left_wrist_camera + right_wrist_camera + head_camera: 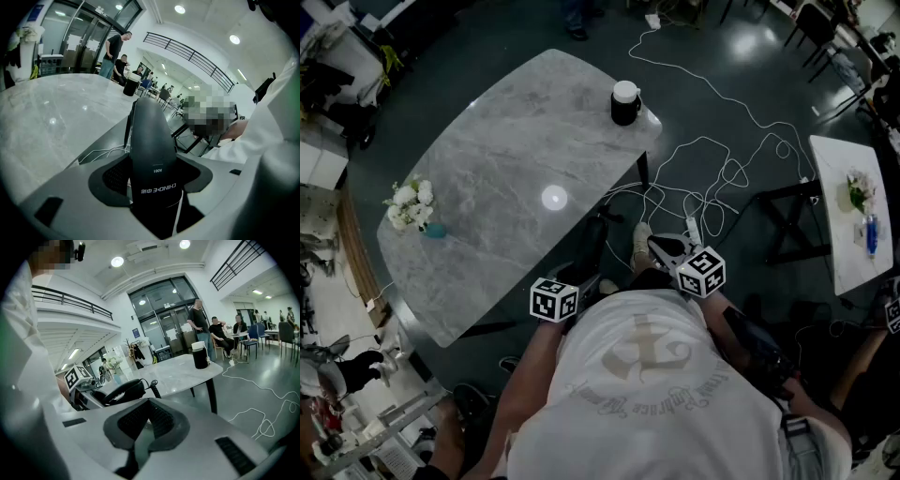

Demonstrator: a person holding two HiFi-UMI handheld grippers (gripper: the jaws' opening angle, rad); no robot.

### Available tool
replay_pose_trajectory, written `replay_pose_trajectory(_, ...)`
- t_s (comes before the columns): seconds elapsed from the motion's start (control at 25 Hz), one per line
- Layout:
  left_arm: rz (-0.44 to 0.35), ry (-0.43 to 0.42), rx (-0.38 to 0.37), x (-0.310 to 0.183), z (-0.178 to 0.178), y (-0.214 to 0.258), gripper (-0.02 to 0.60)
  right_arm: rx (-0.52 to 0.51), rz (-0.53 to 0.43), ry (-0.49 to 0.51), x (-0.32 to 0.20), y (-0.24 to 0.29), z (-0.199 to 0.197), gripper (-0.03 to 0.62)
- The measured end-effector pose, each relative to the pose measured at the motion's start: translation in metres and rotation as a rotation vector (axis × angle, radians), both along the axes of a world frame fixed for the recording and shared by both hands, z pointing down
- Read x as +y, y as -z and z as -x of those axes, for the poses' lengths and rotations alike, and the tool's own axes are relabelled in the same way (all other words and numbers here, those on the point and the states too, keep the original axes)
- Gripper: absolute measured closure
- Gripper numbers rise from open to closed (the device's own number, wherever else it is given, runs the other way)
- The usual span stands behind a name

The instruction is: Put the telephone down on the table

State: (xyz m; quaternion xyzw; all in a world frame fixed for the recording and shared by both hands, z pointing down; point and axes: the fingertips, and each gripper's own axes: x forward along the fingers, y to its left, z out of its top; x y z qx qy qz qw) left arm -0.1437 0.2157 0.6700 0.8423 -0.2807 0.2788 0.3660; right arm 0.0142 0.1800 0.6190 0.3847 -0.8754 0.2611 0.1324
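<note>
Off the table's (516, 159) near edge, left gripper (154, 187) clamps the telephone (151, 140) between wide-set jaws; right gripper (143, 425) closed, empty. Carry forward over the slab, lower flat, keep the cord (151, 383) slack, then release

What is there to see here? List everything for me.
table: one, grey marble, centre
cup: one, black with white lid, table's far end
flowers: one bunch, white, table's left edge
cables: several, white, on the floor
side table: one, white, right
telephone: one, black handset, held by the table's near edge
left tongs: one, grey, closed on the telephone
right tongs: one, grey, shut, empty
</note>
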Motion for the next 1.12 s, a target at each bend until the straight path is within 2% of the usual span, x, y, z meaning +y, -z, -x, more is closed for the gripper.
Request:
replay_pose_trajectory(0.2,-0.006,-0.014,0.004,-0.005,-0.009,0.003,0.298,-0.041,-0.018,-0.051,-0.008,0.007,-0.009,0.579)
replay_pose_trajectory(0.56,0.001,-0.018,0.017,-0.017,-0.018,0.003,0.299,-0.025,0.01,-0.055,-0.018,0.0,-0.016,0.579)
replay_pose_trajectory(1.12,0.011,0.038,0.027,-0.06,-0.025,0.006,0.299,-0.026,0.04,-0.028,-0.062,-0.005,-0.023,0.579)
